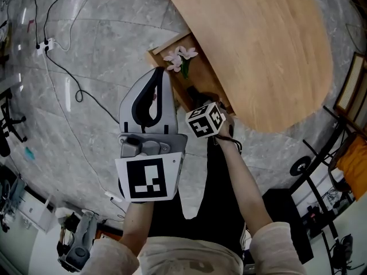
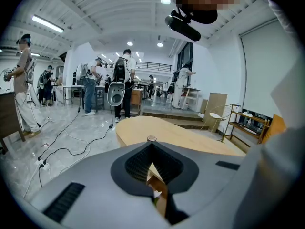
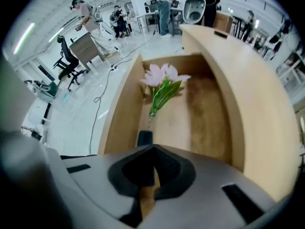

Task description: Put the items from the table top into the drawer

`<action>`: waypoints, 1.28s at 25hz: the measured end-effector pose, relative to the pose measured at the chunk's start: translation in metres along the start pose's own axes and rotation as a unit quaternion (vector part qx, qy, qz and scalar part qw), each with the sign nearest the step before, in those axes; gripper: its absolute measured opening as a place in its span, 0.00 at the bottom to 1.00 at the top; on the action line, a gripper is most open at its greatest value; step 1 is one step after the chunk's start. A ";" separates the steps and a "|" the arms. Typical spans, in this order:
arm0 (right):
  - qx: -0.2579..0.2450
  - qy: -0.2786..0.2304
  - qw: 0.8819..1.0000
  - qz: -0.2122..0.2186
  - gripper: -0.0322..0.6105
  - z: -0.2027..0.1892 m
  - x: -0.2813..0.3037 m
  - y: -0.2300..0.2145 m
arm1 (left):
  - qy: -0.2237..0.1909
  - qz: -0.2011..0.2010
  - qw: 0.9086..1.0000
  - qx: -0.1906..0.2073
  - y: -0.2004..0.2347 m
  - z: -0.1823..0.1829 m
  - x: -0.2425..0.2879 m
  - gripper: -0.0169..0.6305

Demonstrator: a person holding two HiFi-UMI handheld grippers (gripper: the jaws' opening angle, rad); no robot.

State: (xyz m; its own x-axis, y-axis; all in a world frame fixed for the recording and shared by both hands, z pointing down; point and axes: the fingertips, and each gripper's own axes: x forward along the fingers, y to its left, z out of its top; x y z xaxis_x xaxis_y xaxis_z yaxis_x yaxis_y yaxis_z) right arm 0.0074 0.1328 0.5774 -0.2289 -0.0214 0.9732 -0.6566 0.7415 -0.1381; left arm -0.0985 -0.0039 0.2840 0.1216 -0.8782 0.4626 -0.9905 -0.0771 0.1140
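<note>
At right gripper: closed tip to tip, gripping nothing, poised above open drawer. At left gripper: likewise closed, empty, aimed across table top. Just past right tips: unidentified dark item. Farther in, flat on drawer floor: flower spray. Probably light, soft, crushable; grip green stems, never petals. Long axis along drawer; blossoms far, stem ends near.

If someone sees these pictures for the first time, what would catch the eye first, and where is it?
Most likely the pink flowers, which lie with their green stems in the open drawer under the edge of the pale wooden table top. Next comes the left gripper, held up large in the middle of the head view, in front of the drawer.
</note>
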 end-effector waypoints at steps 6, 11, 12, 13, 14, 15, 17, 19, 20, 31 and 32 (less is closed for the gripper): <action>0.070 -0.196 0.976 -0.059 0.06 0.088 -0.097 -0.043 | -0.002 -0.001 1.000 0.007 0.003 0.002 -0.001 0.04; 0.153 -0.369 0.912 -0.089 0.06 0.138 -0.203 -0.081 | -0.018 0.004 1.000 0.006 0.004 0.010 0.001 0.04; 0.160 -0.395 0.900 -0.093 0.06 0.141 -0.219 -0.085 | -0.020 0.003 1.000 0.005 0.003 0.011 0.001 0.04; 0.165 -0.416 0.889 -0.095 0.06 0.143 -0.233 -0.088 | -0.022 0.002 1.000 0.005 0.002 0.012 0.001 0.04; 0.167 -0.432 0.881 -0.097 0.06 0.143 -0.244 -0.089 | -0.022 0.001 1.000 0.005 0.001 0.013 0.000 0.04; 0.168 -0.444 0.874 -0.098 0.06 0.143 -0.253 -0.089 | -0.022 0.000 1.000 0.005 0.000 0.013 -0.001 0.04; 0.167 -0.456 0.868 -0.104 0.06 0.142 -0.263 -0.089 | -0.020 -0.001 1.000 0.007 -0.001 0.012 -0.001 0.04; 0.165 -0.459 0.867 -0.105 0.06 0.142 -0.264 -0.088 | -0.020 0.000 1.000 0.005 0.000 0.011 0.000 0.04; 0.164 -0.459 0.867 -0.104 0.06 0.143 -0.263 -0.088 | -0.021 0.001 1.000 0.005 0.000 0.011 0.000 0.04; 0.109 -0.402 0.905 -0.092 0.51 0.234 -0.180 -0.140 | -0.023 0.005 1.000 -0.001 0.012 0.010 0.019 0.04; 0.112 -0.398 0.906 -0.094 0.51 0.248 -0.168 -0.155 | -0.022 0.005 1.000 -0.002 0.014 0.009 0.021 0.04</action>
State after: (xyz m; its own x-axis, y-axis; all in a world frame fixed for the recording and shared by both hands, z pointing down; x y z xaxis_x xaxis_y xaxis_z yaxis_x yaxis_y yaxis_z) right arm -0.0312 -0.1447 0.3899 -0.4842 -0.6759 0.5557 -0.8469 0.5215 -0.1036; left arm -0.1103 -0.0278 0.2869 0.1080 -0.8989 0.4246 -0.9914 -0.0657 0.1129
